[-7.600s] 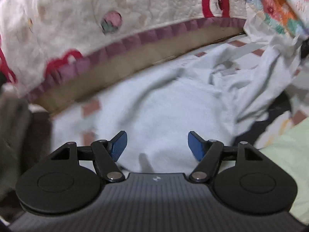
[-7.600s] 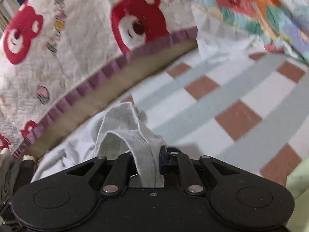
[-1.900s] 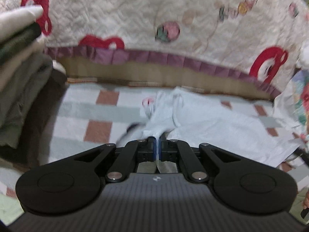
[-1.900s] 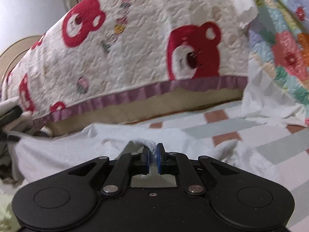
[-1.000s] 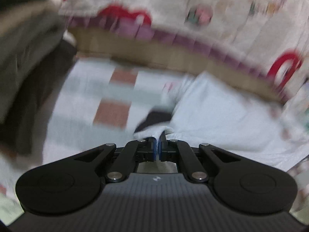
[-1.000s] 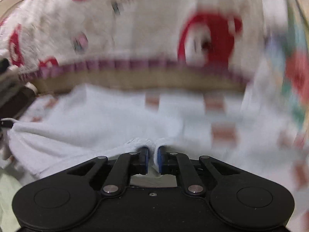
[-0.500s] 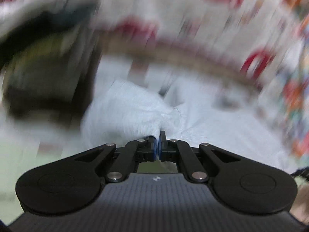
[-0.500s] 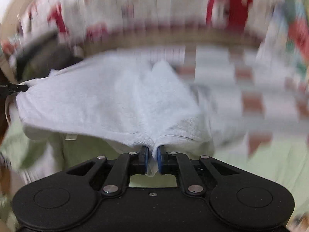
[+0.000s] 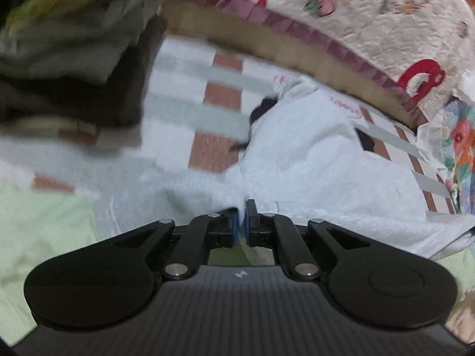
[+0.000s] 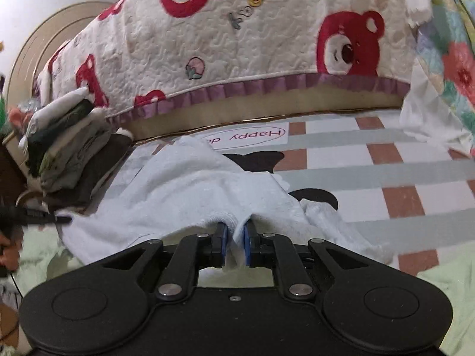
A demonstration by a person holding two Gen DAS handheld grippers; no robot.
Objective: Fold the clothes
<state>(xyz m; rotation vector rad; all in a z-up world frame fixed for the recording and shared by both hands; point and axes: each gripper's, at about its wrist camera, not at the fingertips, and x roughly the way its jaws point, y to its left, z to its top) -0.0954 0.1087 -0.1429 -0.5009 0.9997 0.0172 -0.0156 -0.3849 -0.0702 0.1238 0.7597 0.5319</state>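
We pinch a pale garment point(image 10: 190, 195) at its near edge with both grippers, left point(image 9: 243, 222) and right point(image 10: 234, 240) each clamped on cloth. It lies spread on the checked sheet point(image 10: 386, 175), beside a stack of folded clothes point(image 10: 62, 145).

Setting was a home bedroom. Work surface was a bed under a checked sheet point(image 10: 371, 178) of white, grey and brick-red squares. Against the sheet's far edge lay a quilt point(image 10: 252, 38) printed with red bears, with a purple frill. Left of the quilt sat a stack of folded clothes point(image 10: 62, 142); right of it, a floral quilt point(image 10: 454, 59).
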